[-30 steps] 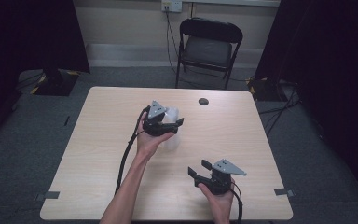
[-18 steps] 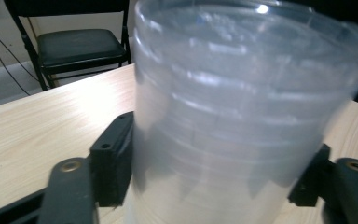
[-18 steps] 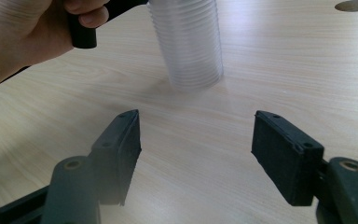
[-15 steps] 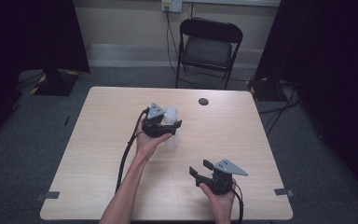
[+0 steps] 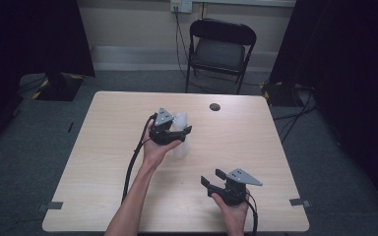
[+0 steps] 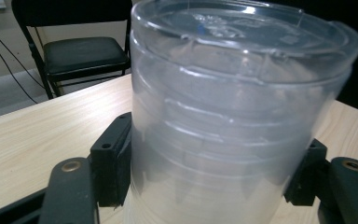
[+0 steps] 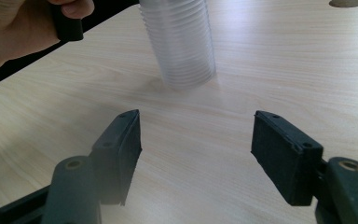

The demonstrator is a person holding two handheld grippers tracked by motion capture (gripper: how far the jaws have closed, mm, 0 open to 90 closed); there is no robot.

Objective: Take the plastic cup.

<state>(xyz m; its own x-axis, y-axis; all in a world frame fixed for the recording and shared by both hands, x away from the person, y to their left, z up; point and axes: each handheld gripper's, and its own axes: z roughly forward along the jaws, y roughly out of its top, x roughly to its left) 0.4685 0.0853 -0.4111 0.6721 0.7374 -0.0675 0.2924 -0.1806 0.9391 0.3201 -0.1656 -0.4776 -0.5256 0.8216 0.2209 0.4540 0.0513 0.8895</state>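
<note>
Left gripper (image 5: 178, 129) has just closed on the stack of clear plastic cups (image 6: 233, 121), which stands upright on the table (image 5: 103, 147), pads (image 6: 114, 163) squeezing both sides; right gripper (image 5: 215, 178) sits wide open, nearer the person.

Stack of cups (image 6: 233, 116) upright on table (image 5: 103, 147), between left gripper (image 5: 177, 133) pads; right gripper (image 5: 215, 181) well apart, nearer the person.
</note>
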